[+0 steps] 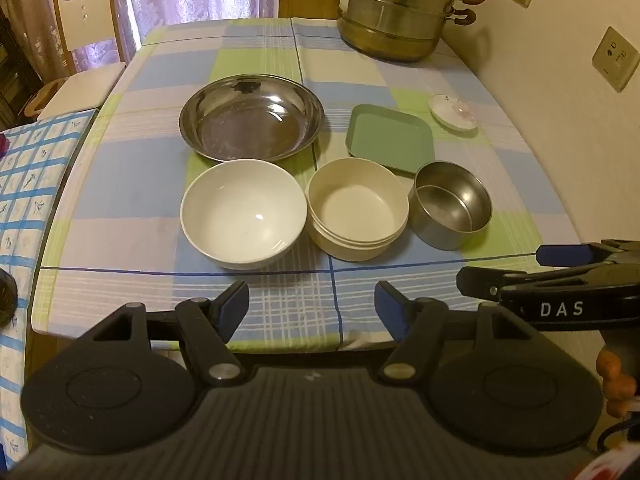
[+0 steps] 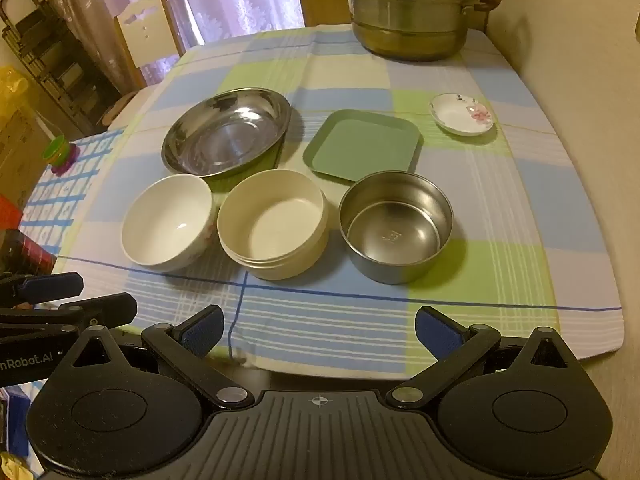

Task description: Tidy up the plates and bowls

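Observation:
Three bowls stand in a row on the checked tablecloth: a white bowl, a cream bowl and a small steel bowl. Behind them lie a wide steel plate, a green square plate and a small flowered saucer. My left gripper hovers open over the table's near edge, nothing between its fingers. My right gripper is open too, wider, and empty, beside the left.
A tall stacked steel steamer pot stands at the far right of the table. The wall runs along the right side. A chair and a second checked table are to the left.

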Demonstrator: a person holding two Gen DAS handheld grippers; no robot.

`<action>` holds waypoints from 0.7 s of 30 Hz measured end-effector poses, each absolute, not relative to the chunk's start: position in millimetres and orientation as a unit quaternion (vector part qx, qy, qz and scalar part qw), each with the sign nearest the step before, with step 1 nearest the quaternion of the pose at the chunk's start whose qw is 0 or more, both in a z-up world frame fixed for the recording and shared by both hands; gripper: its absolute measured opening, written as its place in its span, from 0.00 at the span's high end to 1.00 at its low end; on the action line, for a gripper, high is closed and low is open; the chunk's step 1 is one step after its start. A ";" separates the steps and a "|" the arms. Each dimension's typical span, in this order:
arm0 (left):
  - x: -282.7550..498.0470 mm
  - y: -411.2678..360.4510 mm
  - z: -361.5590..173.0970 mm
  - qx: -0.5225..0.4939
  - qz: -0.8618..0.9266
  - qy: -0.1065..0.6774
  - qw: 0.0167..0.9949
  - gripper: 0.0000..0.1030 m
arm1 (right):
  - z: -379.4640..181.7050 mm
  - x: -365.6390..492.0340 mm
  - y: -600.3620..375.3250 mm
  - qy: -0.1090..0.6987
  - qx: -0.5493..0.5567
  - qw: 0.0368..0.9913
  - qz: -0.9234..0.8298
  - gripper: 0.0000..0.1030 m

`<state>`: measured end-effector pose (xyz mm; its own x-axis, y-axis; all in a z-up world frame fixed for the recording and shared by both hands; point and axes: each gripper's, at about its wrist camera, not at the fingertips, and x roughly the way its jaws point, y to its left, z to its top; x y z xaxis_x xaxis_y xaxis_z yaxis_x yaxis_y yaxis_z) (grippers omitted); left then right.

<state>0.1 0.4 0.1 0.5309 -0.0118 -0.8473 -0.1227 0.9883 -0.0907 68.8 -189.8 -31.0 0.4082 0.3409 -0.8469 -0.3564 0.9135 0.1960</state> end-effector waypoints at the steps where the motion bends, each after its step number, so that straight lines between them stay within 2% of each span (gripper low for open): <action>1: 0.0 0.3 0.1 -0.069 0.032 0.483 0.872 0.35 | -31.0 68.8 -189.6 0.503 -0.008 0.839 0.208 0.01; 21: 0.8 6.8 -0.4 -0.074 0.036 0.489 0.868 0.35 | -33.2 70.0 -183.1 0.506 -0.007 0.837 0.208 0.01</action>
